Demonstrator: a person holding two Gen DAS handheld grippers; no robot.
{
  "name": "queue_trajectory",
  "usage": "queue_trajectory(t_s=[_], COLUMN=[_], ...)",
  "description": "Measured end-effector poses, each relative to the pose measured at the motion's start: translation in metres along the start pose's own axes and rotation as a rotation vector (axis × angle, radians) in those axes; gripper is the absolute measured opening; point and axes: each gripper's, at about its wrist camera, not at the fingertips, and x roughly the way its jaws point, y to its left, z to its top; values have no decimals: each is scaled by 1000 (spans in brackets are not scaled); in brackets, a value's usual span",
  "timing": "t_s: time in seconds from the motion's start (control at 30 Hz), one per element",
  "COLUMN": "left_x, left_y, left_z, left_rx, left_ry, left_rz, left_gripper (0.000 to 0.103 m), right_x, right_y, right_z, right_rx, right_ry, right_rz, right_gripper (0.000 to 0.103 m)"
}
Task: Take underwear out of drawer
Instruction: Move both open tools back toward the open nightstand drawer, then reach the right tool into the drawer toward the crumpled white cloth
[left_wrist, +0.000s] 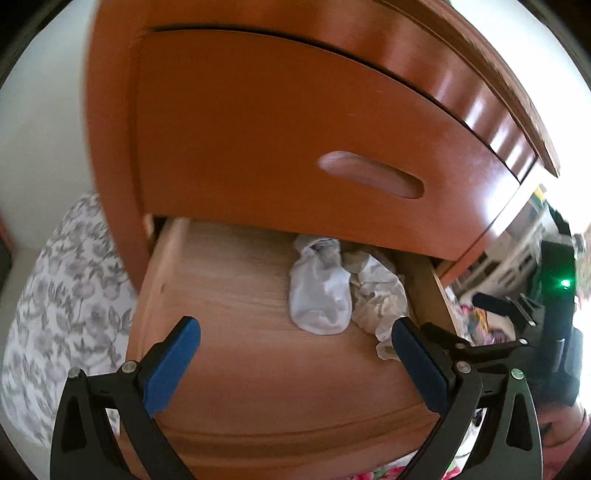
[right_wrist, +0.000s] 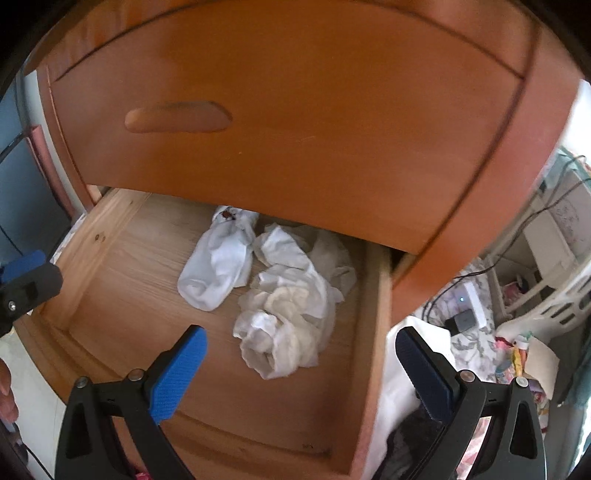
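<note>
Hovering over the open drawer (right_wrist: 110, 266), I judge the reach step in hand: nothing is gripped, and the garments lie untouched on the drawer floor. The dresser (left_wrist: 258, 110) fills the upper field of both views, its upper drawer front closed above the jaws. The pulled-out drawer shows a bare wood floor, mostly empty on the side toward my left gripper (left_wrist: 295, 334).

My right gripper (right_wrist: 301, 341) has its jaws spread wide, and the crumpled underwear (right_wrist: 288, 314) sits just ahead of the gap, nearer the left jaw. My left gripper is likewise wide apart and empty; the pile lies ahead, beside its right jaw. A folded white sock (right_wrist: 218, 269) lies beyond the underwear, touching it.

In my judgement the next move calls for lowering the right jaws around the crumpled heap alone, clear of the sock, then closing.

Outside the drawer: floral bedding (left_wrist: 66, 314) left of the left jaws, a white basket (right_wrist: 546, 295) and cables right of the right jaws.
</note>
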Motion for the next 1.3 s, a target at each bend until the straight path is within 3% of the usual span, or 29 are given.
queue_trajectory(t_s=[0.23, 0.47, 0.97, 1.3], left_x=[21, 55, 109, 116], left_y=[-17, -23, -24, -7], left_z=[22, 30, 32, 29], left_rx=[74, 97, 42, -38], left_ry=[41, 130, 253, 309], left_rz=[-43, -21, 26, 23], left_gripper=[103, 103, 103, 103], right_x=[22, 46, 75, 89], right_y=[6, 4, 1, 0], right_z=[14, 18, 26, 22], right_rx=[-15, 10, 26, 19], right_ry=[41, 117, 220, 272], right_rz=[26, 58, 67, 44], right_gripper=[103, 103, 103, 64])
